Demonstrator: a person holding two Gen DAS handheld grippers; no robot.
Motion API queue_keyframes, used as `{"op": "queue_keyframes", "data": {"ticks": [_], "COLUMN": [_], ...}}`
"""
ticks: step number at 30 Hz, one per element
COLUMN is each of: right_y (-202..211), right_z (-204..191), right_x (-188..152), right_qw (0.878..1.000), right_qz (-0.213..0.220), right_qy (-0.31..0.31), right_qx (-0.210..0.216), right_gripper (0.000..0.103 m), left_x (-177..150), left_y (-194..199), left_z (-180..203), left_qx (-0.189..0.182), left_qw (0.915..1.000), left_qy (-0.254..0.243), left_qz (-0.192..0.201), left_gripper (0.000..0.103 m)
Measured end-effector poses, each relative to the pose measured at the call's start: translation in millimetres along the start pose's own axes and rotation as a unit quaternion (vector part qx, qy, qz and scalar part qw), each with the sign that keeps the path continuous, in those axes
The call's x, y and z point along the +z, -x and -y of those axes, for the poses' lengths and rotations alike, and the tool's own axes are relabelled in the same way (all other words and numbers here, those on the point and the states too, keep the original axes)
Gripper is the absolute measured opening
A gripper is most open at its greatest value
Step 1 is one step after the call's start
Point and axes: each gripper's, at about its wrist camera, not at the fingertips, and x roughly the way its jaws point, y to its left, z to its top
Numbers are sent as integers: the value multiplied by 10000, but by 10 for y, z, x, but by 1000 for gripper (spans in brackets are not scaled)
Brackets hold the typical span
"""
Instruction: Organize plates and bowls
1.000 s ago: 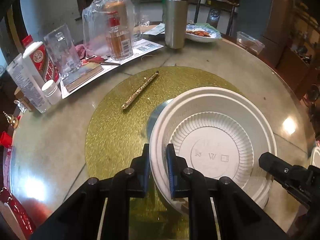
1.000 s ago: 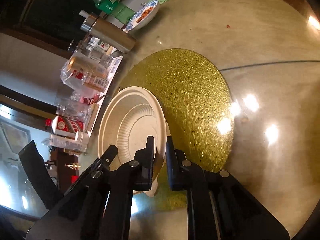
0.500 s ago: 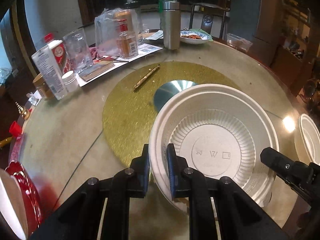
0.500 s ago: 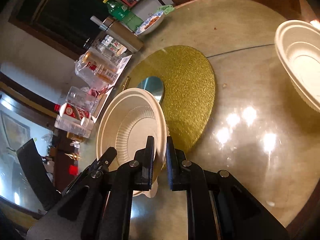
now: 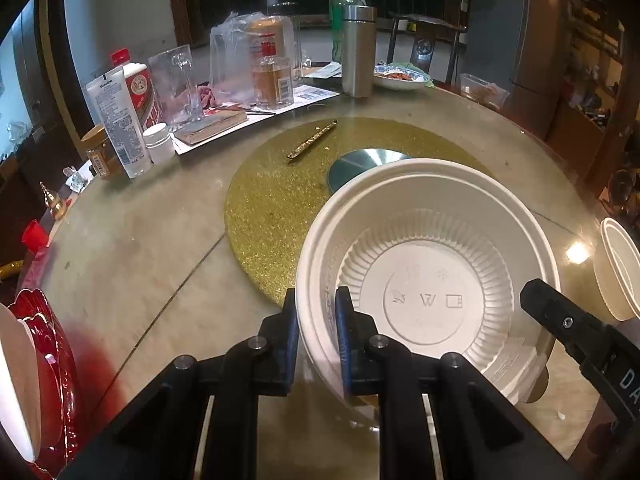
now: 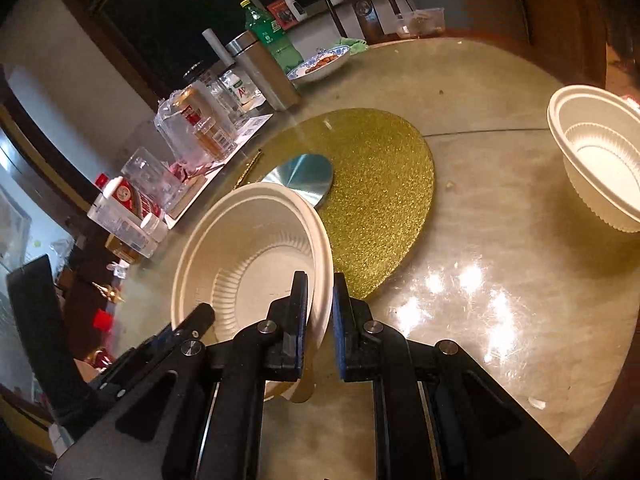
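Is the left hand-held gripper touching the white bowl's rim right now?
Touching. In the left wrist view the left hand-held gripper has one pad inside and one outside the white bowl, both pressed on its rim wall.

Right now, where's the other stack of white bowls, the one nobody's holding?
The free white bowl stack sits on the bare table at the right edge of the right wrist view, right of the gold mat; the left wrist view shows it at its right edge.
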Motion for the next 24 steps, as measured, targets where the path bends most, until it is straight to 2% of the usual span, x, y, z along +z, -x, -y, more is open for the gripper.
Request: {"op": "queue_keyframes", "data": {"ticks": [24], "right_y": [7], "right_z": [-4], "right_x": [-19], "right_qw": [9996], "right_qz": [154], "right_qy": [166], "right_qx": [-169], "right_gripper": [11], "left_x": [-31], "left_y": [0], "left_z": [2], "left_qx": [-111], "left_qw": [9999], "left_qy": [-18], "left_qz": [44], "left_gripper": [16]}}
